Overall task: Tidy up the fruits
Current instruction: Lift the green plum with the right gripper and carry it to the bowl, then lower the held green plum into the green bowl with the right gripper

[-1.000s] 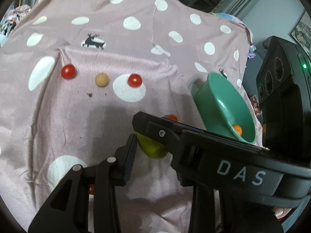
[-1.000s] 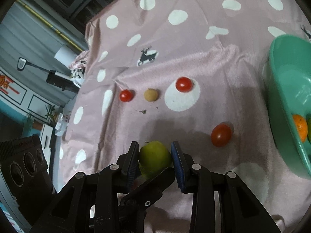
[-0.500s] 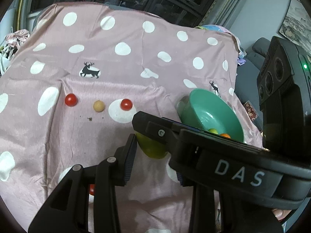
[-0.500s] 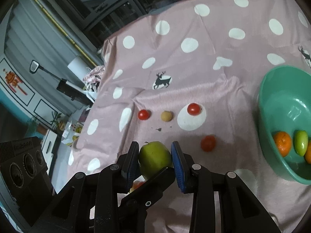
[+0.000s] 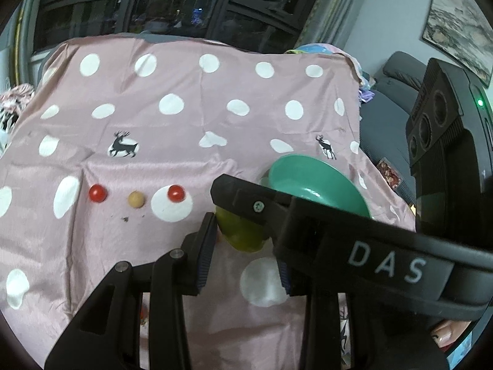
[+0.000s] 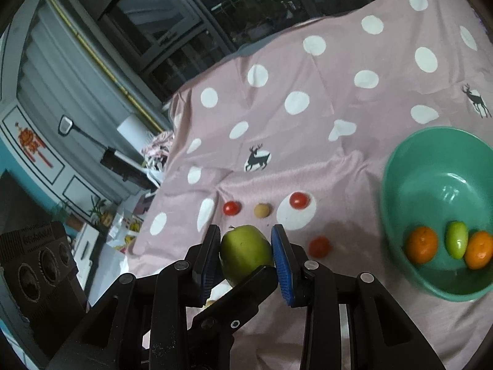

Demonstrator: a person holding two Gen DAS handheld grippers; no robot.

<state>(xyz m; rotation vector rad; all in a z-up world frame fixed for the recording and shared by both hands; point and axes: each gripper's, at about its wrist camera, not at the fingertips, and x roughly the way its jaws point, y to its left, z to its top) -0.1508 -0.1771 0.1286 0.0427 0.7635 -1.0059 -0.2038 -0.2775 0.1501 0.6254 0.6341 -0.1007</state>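
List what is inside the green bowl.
In the right wrist view the green bowl holds two oranges with a small green fruit between them. The near wall may hide more; the left wrist view blocks the inside.

We see a pink cloth with a soft satin sheen (faintly creased), a glossy green plastic bowl, a smooth-skinned green apple, and matt black plastic gripper fingers.
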